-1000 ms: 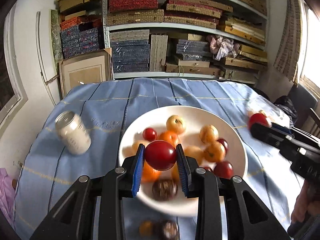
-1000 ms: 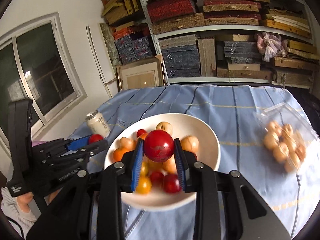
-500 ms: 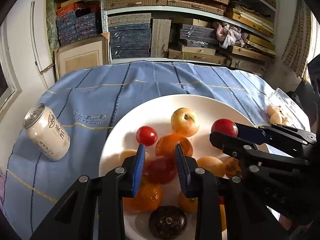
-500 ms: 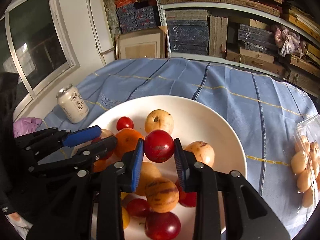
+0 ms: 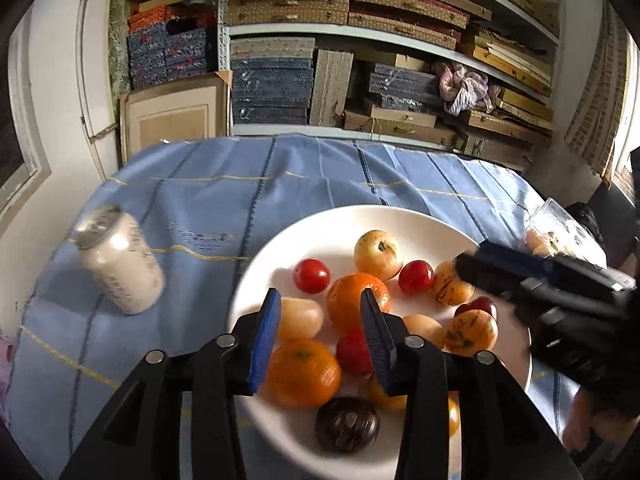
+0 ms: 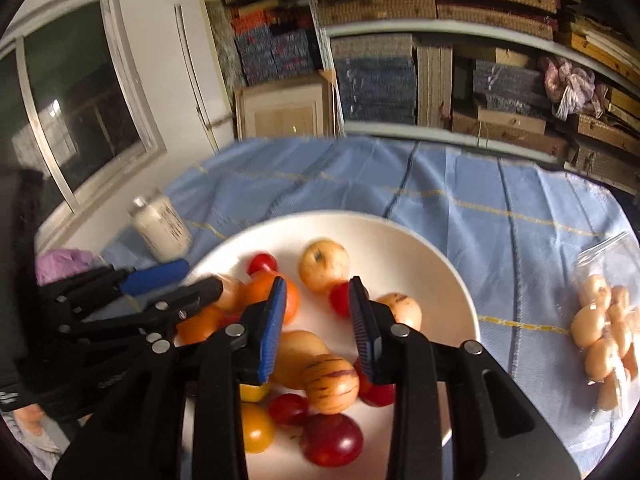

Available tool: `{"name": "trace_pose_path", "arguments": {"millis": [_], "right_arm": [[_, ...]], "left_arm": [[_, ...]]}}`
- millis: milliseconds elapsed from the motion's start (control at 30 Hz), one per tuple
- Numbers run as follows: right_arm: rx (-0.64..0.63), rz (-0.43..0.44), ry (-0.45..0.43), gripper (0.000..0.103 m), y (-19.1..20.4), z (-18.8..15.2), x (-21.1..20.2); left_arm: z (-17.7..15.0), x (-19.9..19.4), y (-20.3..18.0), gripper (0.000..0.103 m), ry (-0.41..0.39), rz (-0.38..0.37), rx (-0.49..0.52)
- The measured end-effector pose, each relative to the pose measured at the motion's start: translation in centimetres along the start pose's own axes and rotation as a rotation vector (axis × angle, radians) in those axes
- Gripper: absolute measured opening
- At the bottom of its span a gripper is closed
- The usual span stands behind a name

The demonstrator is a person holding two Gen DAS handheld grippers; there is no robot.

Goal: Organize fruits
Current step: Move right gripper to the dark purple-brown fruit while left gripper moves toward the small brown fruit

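Note:
A white plate (image 5: 424,220) on the blue tablecloth holds several fruits: oranges (image 5: 357,294), red tomatoes (image 5: 311,275), yellow apples (image 5: 378,249) and a dark round fruit (image 5: 347,424). My left gripper (image 5: 320,318) is open and empty just above the plate's near side. My right gripper (image 6: 318,312) is open and empty over the plate (image 6: 400,232); a red tomato (image 6: 340,298) lies on the plate between its fingertips. The right gripper also shows at the right in the left wrist view (image 5: 520,276). The left gripper shows at the left in the right wrist view (image 6: 160,288).
A white drink can (image 5: 120,260) stands left of the plate. A clear plastic box of small pale fruits (image 6: 608,328) lies on the cloth to the right. Shelves with stacked boxes (image 5: 360,60) stand behind the table. A purple bag (image 6: 64,260) lies at the table's left edge.
Both grippers have come down over the plate, opened, and let go of their red tomatoes, which now lie among the fruits.

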State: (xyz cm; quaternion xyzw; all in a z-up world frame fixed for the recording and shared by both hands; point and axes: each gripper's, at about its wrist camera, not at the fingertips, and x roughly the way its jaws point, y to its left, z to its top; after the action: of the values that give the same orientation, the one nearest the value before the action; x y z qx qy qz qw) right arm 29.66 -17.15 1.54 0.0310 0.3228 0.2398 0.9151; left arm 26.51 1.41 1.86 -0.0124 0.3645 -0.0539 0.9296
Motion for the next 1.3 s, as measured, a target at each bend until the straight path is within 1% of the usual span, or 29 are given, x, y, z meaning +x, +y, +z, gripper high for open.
{"name": "trace_pose_path", "arguments": {"millis": [67, 167, 267, 300, 333, 400, 467, 500, 600, 633, 667, 700, 767, 800, 833, 900, 1033, 1067, 1100, 1167, 1233, 1300], "right_arm": [[0.006, 0.013, -0.027, 0.045, 0.6, -0.1, -1.9], [-0.012, 0.011, -0.049, 0.051, 1.6, -0.9, -5.2], [-0.027, 0.002, -0.074, 0.063, 2.7, -2.6, -8.4], [-0.031, 0.0, -0.079, 0.066, 3.1, -3.4, -9.2], [-0.038, -0.001, -0.082, 0.068, 3.6, -4.4, -10.3], [-0.041, 0.003, -0.075, 0.073, 4.1, -5.9, -11.1], [-0.039, 0.0, -0.06, 0.075, 4.7, -7.8, -11.7], [-0.039, 0.001, -0.049, 0.075, 5.1, -8.7, -11.8], [-0.03, 0.008, -0.013, 0.076, 5.9, -11.8, -11.5], [-0.022, 0.014, 0.002, 0.077, 6.2, -12.7, -11.0], [-0.016, 0.02, 0.021, 0.077, 6.4, -13.6, -10.6], [-0.022, 0.022, 0.053, 0.077, 7.0, -14.4, -9.8], [-0.05, 0.011, 0.091, 0.077, 7.9, -15.0, -8.6], [-0.065, 0.007, 0.108, 0.077, 8.4, -15.3, -8.0], [-0.077, 0.008, 0.121, 0.077, 8.9, -15.5, -7.5], [-0.086, 0.009, 0.13, 0.077, 9.6, -15.4, -6.7], [-0.127, -0.009, 0.156, 0.077, 11.3, -14.8, -4.8], [-0.137, -0.014, 0.161, 0.078, 11.6, -14.7, -4.5], [-0.15, -0.027, 0.173, 0.081, 12.0, -14.7, -3.8], [-0.163, -0.04, 0.19, 0.085, 12.4, -14.3, -2.6], [-0.177, -0.027, 0.206, 0.085, 12.8, -14.1, -1.6], [-0.189, -0.023, 0.209, 0.085, 13.2, -13.9, -0.9]], "left_arm": [[-0.3, -2.1, 0.6, 0.041, -0.019, 0.013, 0.001], [-1.3, -4.6, 1.2, 0.042, -0.037, 0.024, -0.002], [-3.2, -7.0, 1.7, 0.043, -0.05, 0.042, 0.001], [-3.8, -7.5, 1.9, 0.047, -0.052, 0.046, 0.0], [-4.9, -8.1, 2.1, 0.052, -0.051, 0.048, -0.003], [-6.4, -8.7, 2.3, 0.055, -0.047, 0.055, -0.002], [-8.2, -9.3, 2.5, 0.056, -0.051, 0.074, 0.006], [-9.1, -9.5, 2.8, 0.058, -0.058, 0.086, 0.003], [-11.0, -9.7, 3.7, 0.06, -0.074, 0.104, -0.02], [-11.7, -9.7, 4.2, 0.066, -0.076, 0.107, -0.03], [-12.1, -9.7, 4.5, 0.069, -0.075, 0.109, -0.036], [-12.4, -9.6, 4.9, 0.072, -0.075, 0.111, -0.043], [-12.5, -9.8, 5.6, 0.073, -0.081, 0.112, -0.06], [-12.4, -9.9, 6.1, 0.078, -0.091, 0.111, -0.078], [-12.4, -10.1, 6.7, 0.084, -0.099, 0.109, -0.096], [-12.2, -10.3, 7.8, 0.089, -0.114, 0.111, -0.15], [-11.9, -10.3, 10.6, 0.089, -0.088, 0.088, -0.275], [-11.8, -10.4, 10.9, 0.089, -0.089, 0.086, -0.295], [-11.7, -10.6, 11.4, 0.089, -0.092, 0.078, -0.321], [-11.8, -10.9, 12.0, 0.09, -0.097, 0.06, -0.352], [-11.8, -11.4, 12.2, 0.093, -0.106, 0.05, -0.373], [-11.8, -11.6, 12.1, 0.093, -0.111, 0.046, -0.372]]}}
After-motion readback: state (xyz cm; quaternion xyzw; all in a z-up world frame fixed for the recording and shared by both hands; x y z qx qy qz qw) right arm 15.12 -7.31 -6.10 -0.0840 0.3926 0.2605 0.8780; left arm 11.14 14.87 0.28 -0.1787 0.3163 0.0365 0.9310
